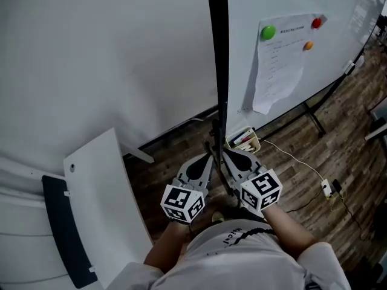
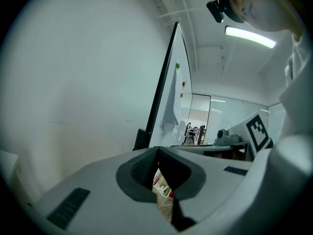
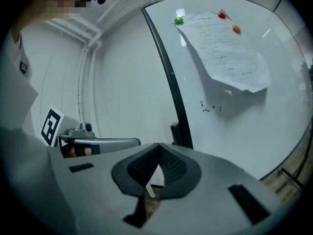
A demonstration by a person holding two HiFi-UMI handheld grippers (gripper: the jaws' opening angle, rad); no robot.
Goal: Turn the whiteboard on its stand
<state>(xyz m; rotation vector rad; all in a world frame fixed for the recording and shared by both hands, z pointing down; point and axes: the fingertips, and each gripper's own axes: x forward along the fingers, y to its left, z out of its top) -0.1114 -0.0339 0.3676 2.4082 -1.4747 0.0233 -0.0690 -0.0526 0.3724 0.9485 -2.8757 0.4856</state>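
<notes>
**Location.** The large white whiteboard with a black frame stands upright on its black metal stand, directly ahead of the operator. In the head view it appears nearly edge-on. Its black vertical frame edge runs down between the two grippers. A white paper sheet hangs on the writing face under a green magnet, a red magnet and an orange magnet. A small pen tray sits at the foot of the board.

**Gripper state.**
- The left gripper is clenched, pad tips meeting, with nothing between them. It sits just left of the frame edge.
- The right gripper is likewise clenched and empty, just right of the edge.

**Handling.**
- The panel is judged rigid and broad, and probably too bulky to lift. It should respond to a sideways push.
- The writing face looks smooth and likely slippery, so it gives poor purchase.
- The frame edge is the recommended contact point. It is narrow enough to clamp or to push against.
- Expect the sheet and magnets to be easily dislodged. Keep the pads clear of them.
</notes>
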